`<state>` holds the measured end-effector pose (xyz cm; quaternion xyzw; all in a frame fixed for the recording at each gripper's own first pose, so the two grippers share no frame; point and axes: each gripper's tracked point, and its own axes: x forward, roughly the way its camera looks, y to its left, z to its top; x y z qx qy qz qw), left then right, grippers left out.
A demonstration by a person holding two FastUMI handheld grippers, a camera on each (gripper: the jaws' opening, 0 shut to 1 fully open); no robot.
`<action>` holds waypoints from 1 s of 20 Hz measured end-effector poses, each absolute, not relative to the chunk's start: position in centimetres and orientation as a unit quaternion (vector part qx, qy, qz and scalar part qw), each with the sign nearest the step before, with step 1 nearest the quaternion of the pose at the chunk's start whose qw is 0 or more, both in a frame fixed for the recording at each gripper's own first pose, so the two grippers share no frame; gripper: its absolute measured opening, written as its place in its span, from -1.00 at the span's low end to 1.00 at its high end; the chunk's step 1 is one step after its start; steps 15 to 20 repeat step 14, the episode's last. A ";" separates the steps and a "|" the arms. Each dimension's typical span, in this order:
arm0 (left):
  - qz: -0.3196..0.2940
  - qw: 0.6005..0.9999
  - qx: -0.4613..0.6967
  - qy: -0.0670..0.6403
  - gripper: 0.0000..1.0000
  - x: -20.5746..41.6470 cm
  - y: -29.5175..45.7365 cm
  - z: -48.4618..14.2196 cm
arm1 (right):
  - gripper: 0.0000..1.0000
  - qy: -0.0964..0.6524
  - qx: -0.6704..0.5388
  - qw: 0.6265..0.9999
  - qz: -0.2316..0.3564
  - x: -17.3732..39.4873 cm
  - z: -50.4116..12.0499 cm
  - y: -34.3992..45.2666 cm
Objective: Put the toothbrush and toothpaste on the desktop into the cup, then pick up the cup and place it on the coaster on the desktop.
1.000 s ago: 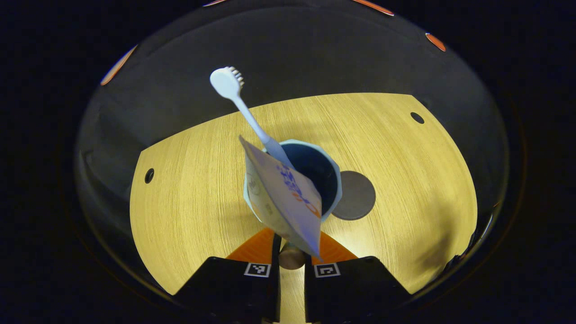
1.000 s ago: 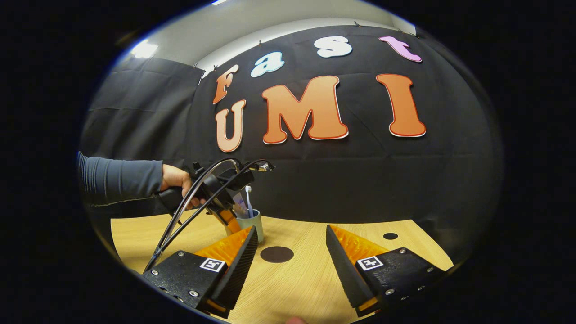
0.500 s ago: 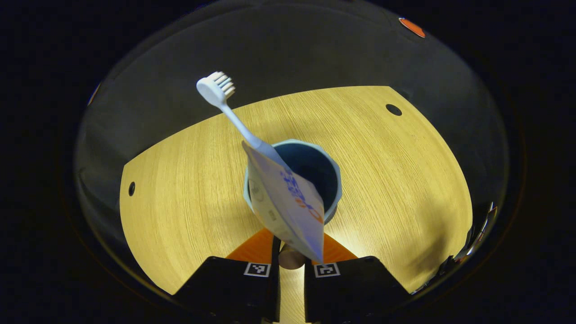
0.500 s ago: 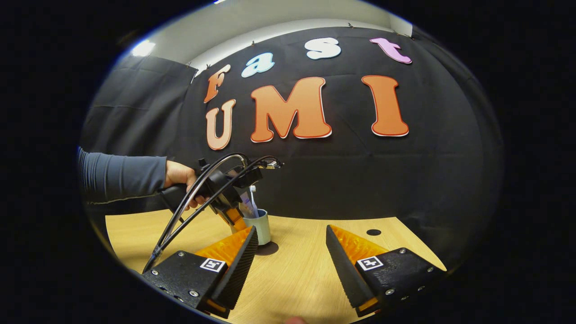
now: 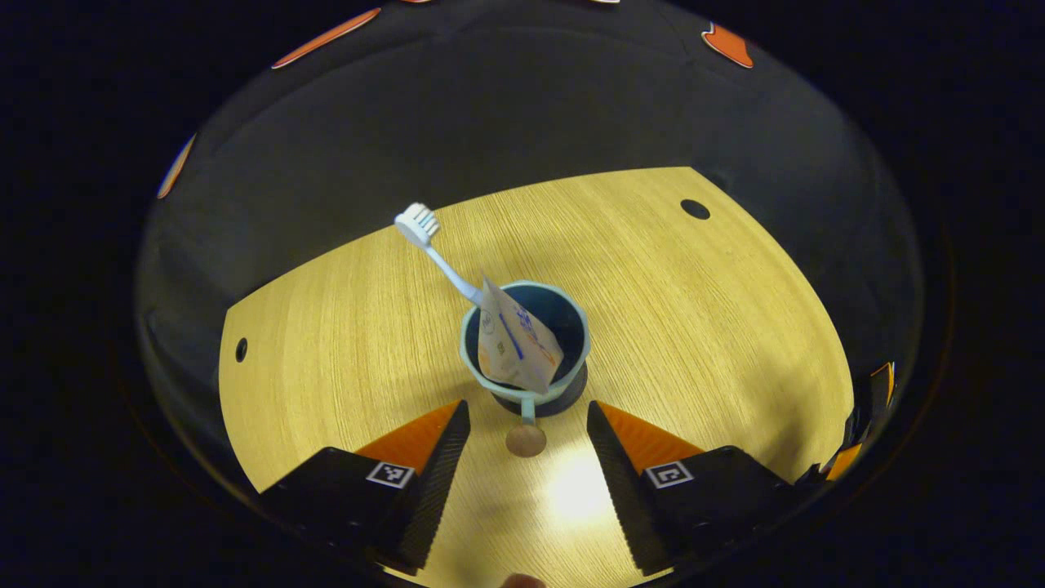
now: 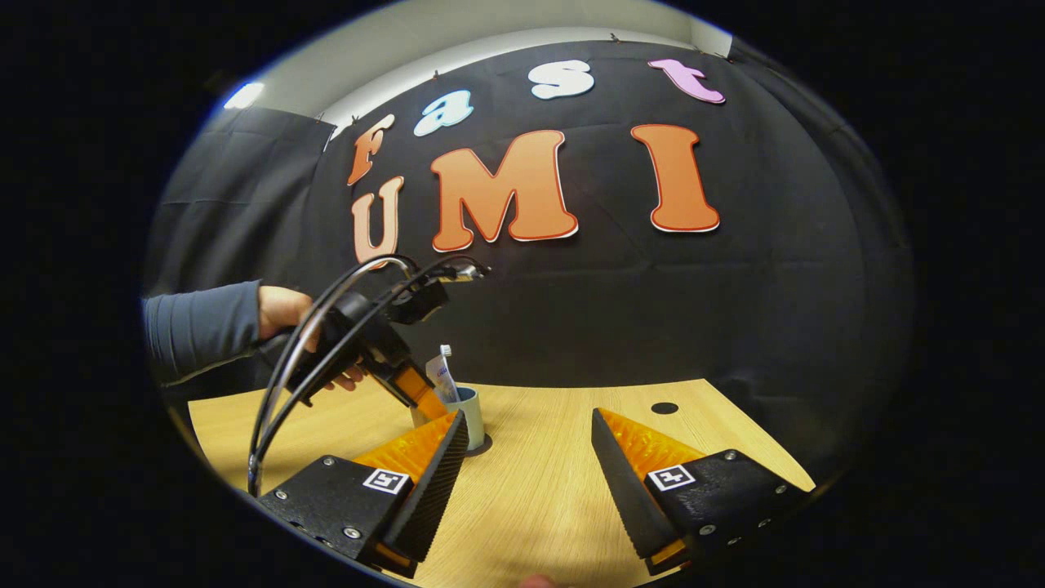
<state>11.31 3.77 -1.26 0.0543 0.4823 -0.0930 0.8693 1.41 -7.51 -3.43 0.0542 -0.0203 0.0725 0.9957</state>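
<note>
Standing on the dark round coaster (image 5: 563,398): pale blue plastic cup (image 5: 526,351) with white toothbrush (image 5: 433,249) and soft white toothpaste tube (image 5: 514,343) inside.

Resting near the table's middle, handle (image 5: 526,425) pointing toward the left gripper (image 5: 526,465), jaws spread wide and touching nothing. Likely light, rigid, a bit top-heavy from the leaning brush; best taken by the handle stub or rim. Right gripper (image 6: 529,469) also wide, idle above the yellow wooden desktop (image 6: 531,506).

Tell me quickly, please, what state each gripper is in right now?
Left gripper: open, holding nothing, just behind the cup on the coaster.
Right gripper: open, holding nothing, above the desktop.
</note>
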 end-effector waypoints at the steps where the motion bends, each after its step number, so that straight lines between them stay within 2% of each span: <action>1: -0.092 0.883 0.053 0.458 0.98 10.9 3.9 0.2 | 0.81 -0.022 0.056 0.996 0.063 1.5 -3.0 -7.6; 4: -0.077 0.926 0.044 0.366 1.00 8.8 5.2 4.0 | 0.82 -0.039 0.060 0.997 0.037 1.5 -1.1 -7.2; 6: -0.054 0.958 0.042 0.278 1.00 6.3 6.8 8.1 | 0.81 -0.046 0.045 0.998 0.028 1.4 -0.1 -5.9; 7: -0.033 0.976 0.049 0.207 1.00 3.9 7.7 11.0 | 0.81 -0.051 0.033 0.998 0.022 1.4 0.7 -4.9; 10: -0.017 0.994 0.039 0.099 0.99 -0.9 9.5 15.0 | 0.82 -0.063 0.019 0.997 0.030 1.2 1.6 -2.3; 11: -0.003 0.998 0.027 0.048 0.99 -2.9 10.4 15.8 | 0.82 -0.071 0.008 0.997 0.039 1.0 1.9 -0.6; 13: 0.024 0.999 0.019 -0.012 0.98 -5.0 11.9 16.4 | 0.82 -0.079 0.000 0.995 0.053 0.9 1.9 1.5; 14: 0.037 0.999 0.010 -0.030 1.00 -6.0 12.8 16.8 | 0.82 -0.082 -0.003 0.995 0.057 0.8 2.0 2.1; 20: 0.037 0.999 0.010 -0.030 1.00 -6.0 12.8 16.8 | 0.82 -0.082 -0.003 0.995 0.057 0.8 2.0 2.1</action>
